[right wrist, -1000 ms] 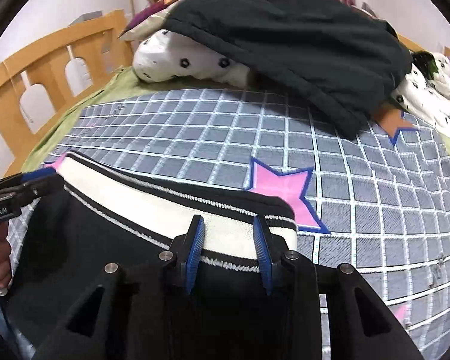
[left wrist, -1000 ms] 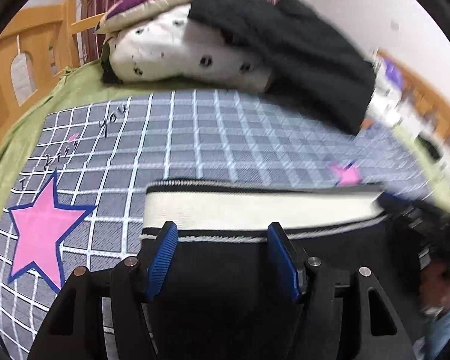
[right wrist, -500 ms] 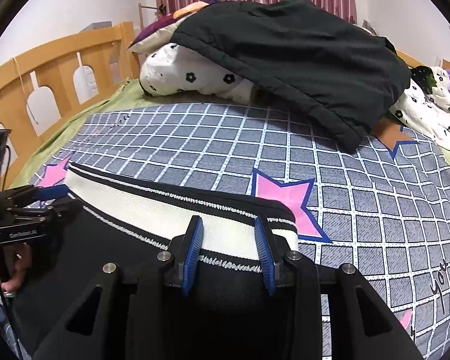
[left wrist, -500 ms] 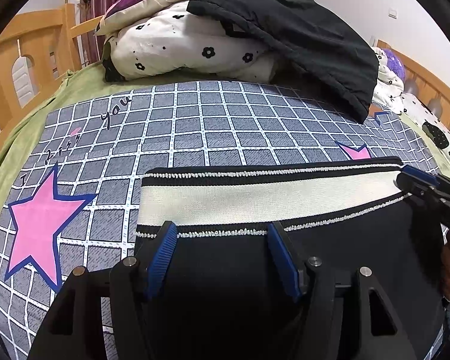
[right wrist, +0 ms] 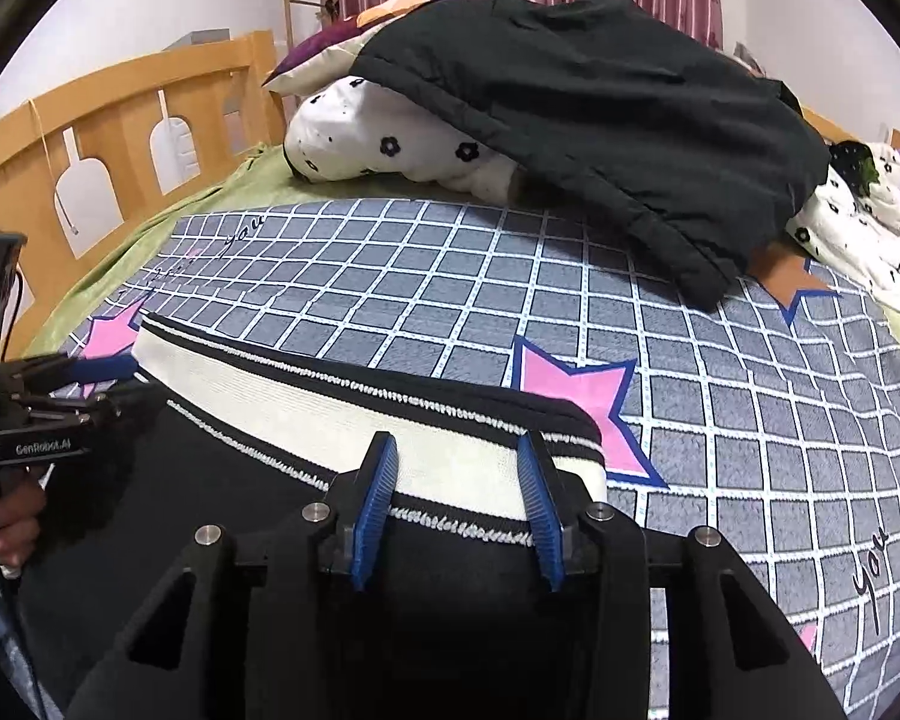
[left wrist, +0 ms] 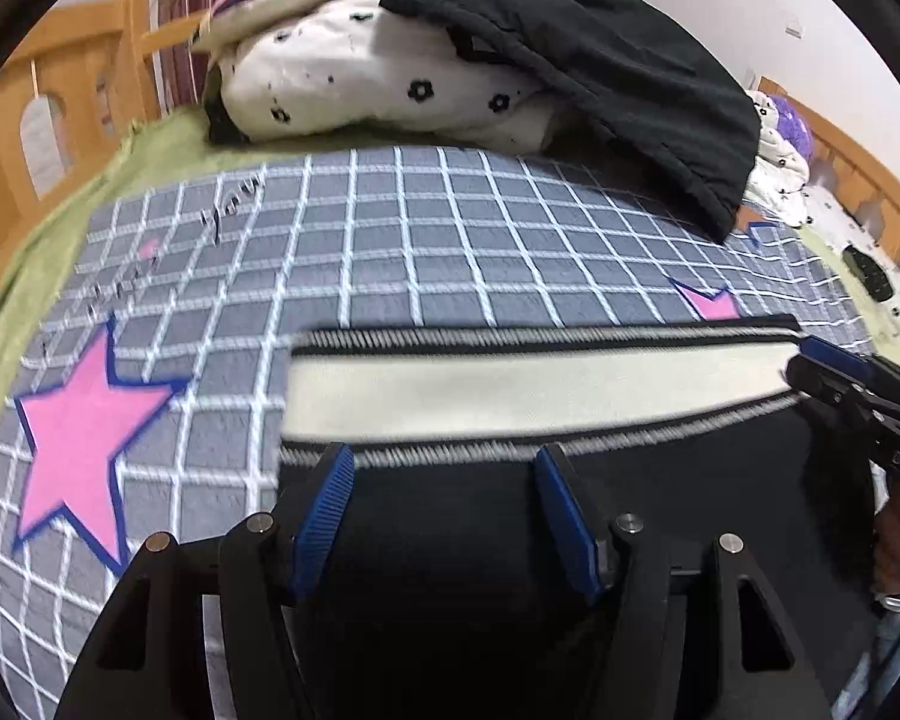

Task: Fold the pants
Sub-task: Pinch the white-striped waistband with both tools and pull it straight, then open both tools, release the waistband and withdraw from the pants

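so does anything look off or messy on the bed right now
Nothing about the pants stands out: their waistband lies flat and straight on the checked blanket. The one untidy thing is a dark jacket slumped over the pillows at the back.

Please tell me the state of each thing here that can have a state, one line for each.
Pants: flat on the bed, waistband spread straight.
Left claw: open over the pants.
Right claw: opening, waistband corner between its fingers.
Black jacket: draped over the pillow.
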### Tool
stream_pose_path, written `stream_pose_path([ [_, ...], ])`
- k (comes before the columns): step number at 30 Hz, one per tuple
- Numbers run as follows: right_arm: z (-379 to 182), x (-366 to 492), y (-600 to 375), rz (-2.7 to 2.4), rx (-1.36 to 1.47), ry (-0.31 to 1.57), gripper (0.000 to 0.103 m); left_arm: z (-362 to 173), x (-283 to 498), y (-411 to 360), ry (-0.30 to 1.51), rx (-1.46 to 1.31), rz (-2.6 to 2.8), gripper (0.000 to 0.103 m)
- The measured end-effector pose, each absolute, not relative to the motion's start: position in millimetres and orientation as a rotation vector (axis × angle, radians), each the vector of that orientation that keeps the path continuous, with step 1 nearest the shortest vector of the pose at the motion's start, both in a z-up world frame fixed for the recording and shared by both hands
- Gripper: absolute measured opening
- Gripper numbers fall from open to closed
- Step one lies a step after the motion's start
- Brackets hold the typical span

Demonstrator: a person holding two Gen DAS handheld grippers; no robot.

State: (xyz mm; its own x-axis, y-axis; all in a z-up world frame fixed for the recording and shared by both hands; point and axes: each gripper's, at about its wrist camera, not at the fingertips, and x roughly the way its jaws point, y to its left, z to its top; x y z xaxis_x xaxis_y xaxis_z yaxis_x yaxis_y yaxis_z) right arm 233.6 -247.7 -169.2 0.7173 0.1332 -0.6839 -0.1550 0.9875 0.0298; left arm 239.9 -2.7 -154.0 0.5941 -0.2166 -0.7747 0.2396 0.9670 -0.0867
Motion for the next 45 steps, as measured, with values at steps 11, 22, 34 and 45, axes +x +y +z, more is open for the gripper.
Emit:
stream_pose_path([
  [11, -169, 150, -266, 0.172, 0.096, 0.822, 0.042, -147, 151, -9, 0.953, 0.009, -0.356, 0.061],
  [22, -185, 82, -254, 0.110, 0.022, 0.832, 0.042, -158, 79, 12, 0.882, 0.052, -0.265, 0.062],
  [34, -171, 77, -270, 0.094, 0.150, 0.818, 0.042, -173, 75, 42, 0.954, -0.100, -0.245, 0.079],
  [45, -186, 83, -257, 0.074, 0.055, 0.846, 0.042, -178, 79, 47, 0.998, -0.132, -0.202, 0.094],
])
